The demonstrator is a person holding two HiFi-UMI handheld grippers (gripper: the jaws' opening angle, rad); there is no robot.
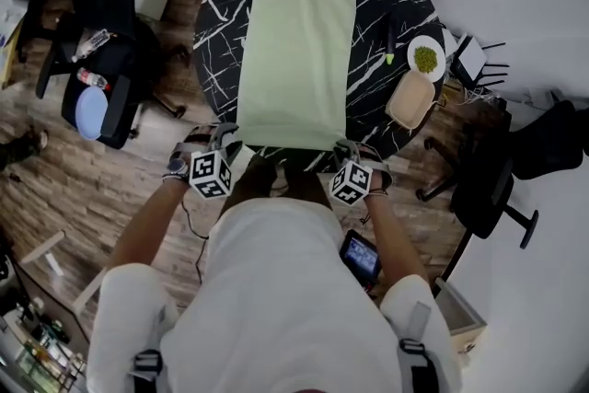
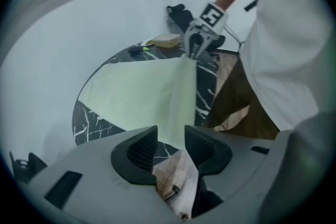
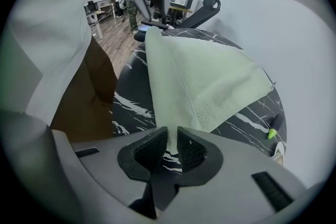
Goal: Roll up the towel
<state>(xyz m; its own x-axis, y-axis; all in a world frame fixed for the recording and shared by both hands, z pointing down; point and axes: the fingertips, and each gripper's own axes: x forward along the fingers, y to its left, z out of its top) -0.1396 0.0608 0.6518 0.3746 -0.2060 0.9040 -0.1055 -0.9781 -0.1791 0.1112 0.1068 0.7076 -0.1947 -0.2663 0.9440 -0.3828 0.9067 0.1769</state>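
A pale green towel [image 1: 296,41] lies spread flat and lengthwise on a round black marble table [image 1: 216,14]. My left gripper [image 1: 227,141] is at the towel's near left corner. In the left gripper view its jaws [image 2: 170,144] stand open, and the towel's edge [image 2: 176,113] hangs just at their mouth with neither pad pressing on it. My right gripper [image 1: 345,152] is at the near right corner. In the right gripper view it [image 3: 171,147] is shut on the towel [image 3: 210,81], whose corner is pinched between the pads and lifted slightly.
At the table's right edge are a white bowl of green bits [image 1: 425,58], a tan container [image 1: 410,98] and a dark marker with a green tip [image 1: 389,41]. Black office chairs stand at the left [image 1: 92,5] and right [image 1: 488,189]. A phone [image 1: 360,255] hangs at the person's waist.
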